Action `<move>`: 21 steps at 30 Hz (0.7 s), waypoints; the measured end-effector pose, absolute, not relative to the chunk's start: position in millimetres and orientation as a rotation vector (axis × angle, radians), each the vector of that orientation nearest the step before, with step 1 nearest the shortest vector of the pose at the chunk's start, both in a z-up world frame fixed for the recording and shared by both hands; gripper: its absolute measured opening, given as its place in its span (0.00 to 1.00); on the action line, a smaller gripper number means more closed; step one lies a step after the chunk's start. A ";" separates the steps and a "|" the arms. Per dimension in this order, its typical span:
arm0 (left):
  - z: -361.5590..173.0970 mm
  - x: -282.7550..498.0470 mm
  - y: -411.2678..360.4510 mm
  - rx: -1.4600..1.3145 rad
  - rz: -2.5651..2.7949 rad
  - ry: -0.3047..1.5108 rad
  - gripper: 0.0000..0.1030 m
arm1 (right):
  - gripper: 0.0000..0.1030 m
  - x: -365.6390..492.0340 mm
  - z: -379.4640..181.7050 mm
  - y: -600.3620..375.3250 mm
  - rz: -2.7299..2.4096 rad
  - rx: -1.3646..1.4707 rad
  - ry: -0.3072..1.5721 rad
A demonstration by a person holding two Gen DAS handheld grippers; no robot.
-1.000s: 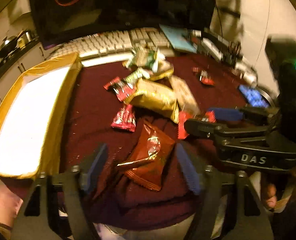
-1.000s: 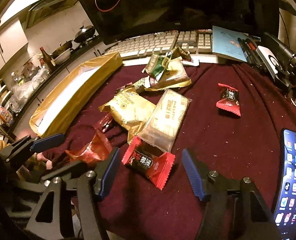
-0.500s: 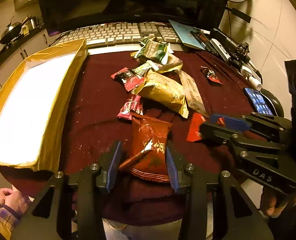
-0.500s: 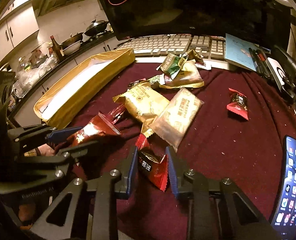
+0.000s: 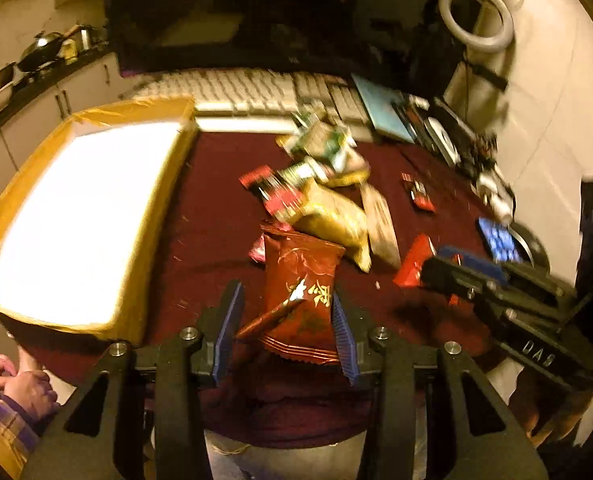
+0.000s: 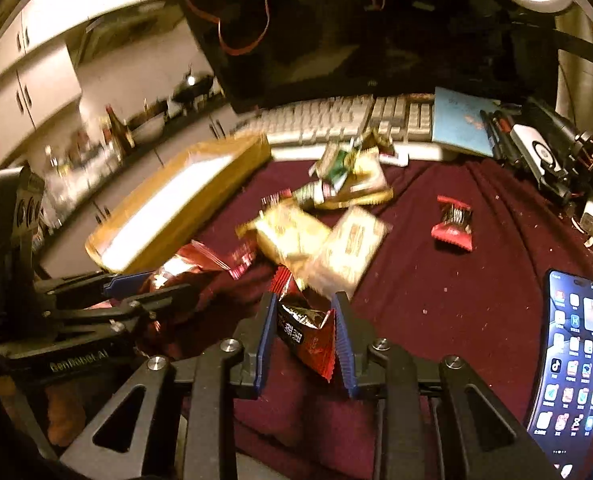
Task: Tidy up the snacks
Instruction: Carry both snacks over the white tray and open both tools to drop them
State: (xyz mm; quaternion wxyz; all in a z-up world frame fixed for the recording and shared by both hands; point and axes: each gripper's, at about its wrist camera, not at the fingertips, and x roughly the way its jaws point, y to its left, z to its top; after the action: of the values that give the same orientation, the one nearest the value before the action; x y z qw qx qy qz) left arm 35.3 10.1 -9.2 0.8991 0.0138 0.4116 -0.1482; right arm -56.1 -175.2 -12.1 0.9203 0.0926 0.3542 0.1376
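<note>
Jaws of both grippers are closed on packets. The left gripper point(image 5: 284, 320) pinches a dark red snack packet point(image 5: 302, 292) across its width, the packet's long axis running forward, away from the camera, its far end raised over the maroon cloth point(image 5: 212, 216) on the tabletop. The right gripper point(image 6: 302, 332) clamps a smaller red-and-black packet point(image 6: 306, 330), which hangs tilted between the blue pads.

The yellow-rimmed box point(image 5: 76, 216) lies to the left of the left gripper and ahead, well apart from the right one, so the left is the nearer for a drop there, I judge. The remaining pile of snacks point(image 6: 316, 220) sits ahead of both, and a lone red packet point(image 6: 454, 222) apart to the right.

Half a second ago both packets were already gripped but low; now they sit higher and the views are blurred by motion.
</note>
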 end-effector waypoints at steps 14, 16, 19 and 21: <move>6.4 83.7 138.9 -0.058 0.018 0.930 0.40 | 0.27 23.5 15.3 -65.9 0.621 0.186 0.743; 2.2 91.4 153.9 -0.051 0.032 0.936 0.40 | 0.27 41.4 17.0 -41.4 0.664 0.170 0.755; -7.8 100.6 172.0 -0.085 0.027 0.957 0.40 | 0.27 66.2 10.5 -1.4 0.686 0.123 0.783; -16.0 102.9 182.4 -0.112 0.030 0.966 0.40 | 0.27 77.3 3.9 19.6 0.695 0.093 0.804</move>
State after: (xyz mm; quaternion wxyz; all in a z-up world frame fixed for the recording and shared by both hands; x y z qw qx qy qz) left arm 102.9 182.4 -16.0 0.8841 -0.0538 0.4640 0.0143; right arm 77.3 19.6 3.9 0.8612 0.0441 0.3831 0.3312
